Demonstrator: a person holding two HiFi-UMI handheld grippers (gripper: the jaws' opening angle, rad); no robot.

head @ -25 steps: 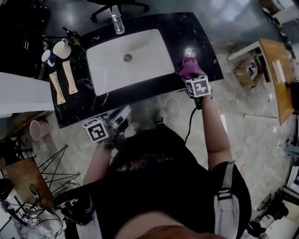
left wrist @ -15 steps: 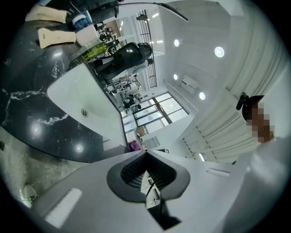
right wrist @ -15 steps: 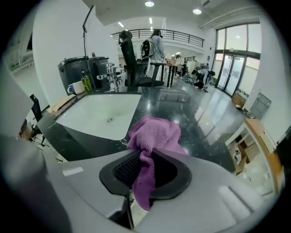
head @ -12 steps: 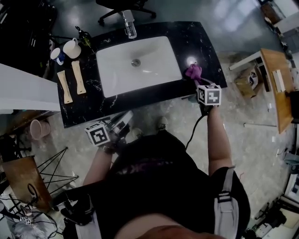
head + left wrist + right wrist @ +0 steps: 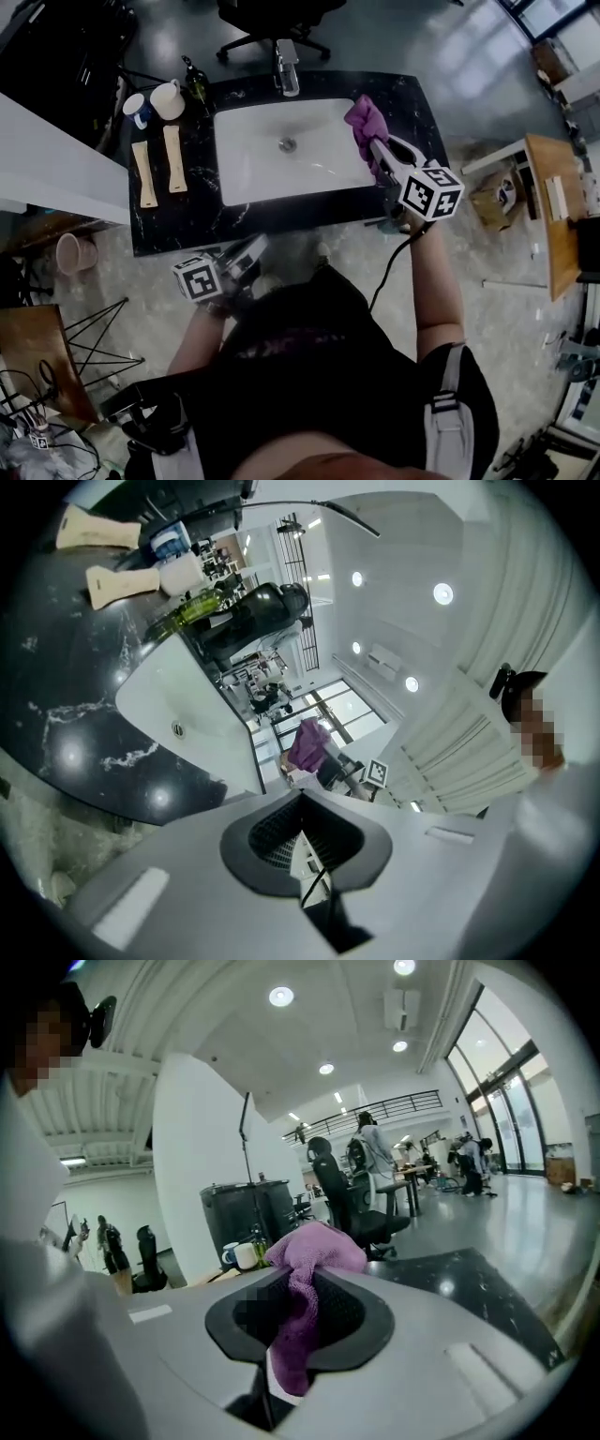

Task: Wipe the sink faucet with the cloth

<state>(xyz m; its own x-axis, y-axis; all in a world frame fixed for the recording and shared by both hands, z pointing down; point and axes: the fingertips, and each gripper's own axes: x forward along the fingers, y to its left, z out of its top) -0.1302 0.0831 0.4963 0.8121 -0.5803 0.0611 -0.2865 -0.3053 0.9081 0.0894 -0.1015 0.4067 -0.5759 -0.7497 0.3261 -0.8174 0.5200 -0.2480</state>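
Observation:
A purple cloth (image 5: 366, 122) hangs above the right edge of the white sink (image 5: 253, 159), off the counter. My right gripper (image 5: 376, 150) has just been closing and is now shut on it. In the right gripper view the cloth (image 5: 317, 1246) bunches over the jaws and a tail of it hangs down between them at the gripper (image 5: 296, 1309). The chrome faucet (image 5: 286, 64) stands behind the basin, to the left of the cloth and apart from it. My left gripper (image 5: 249, 251) stays shut and empty below the counter's front edge; in its own view the gripper (image 5: 302, 805) shows closed jaws.
The black marble counter (image 5: 178, 220) carries a white mug (image 5: 169, 97), a blue and white cup (image 5: 139, 109), a dark bottle (image 5: 195, 82) and two beige flat items (image 5: 157, 167) at the left. An office chair (image 5: 272, 17) stands behind the counter and a wooden table (image 5: 551, 192) at the right.
The right gripper closed on the purple cloth lying on the counter's right end and lifted it up and over towards the sink's right edge. The left gripper shifted only slightly.

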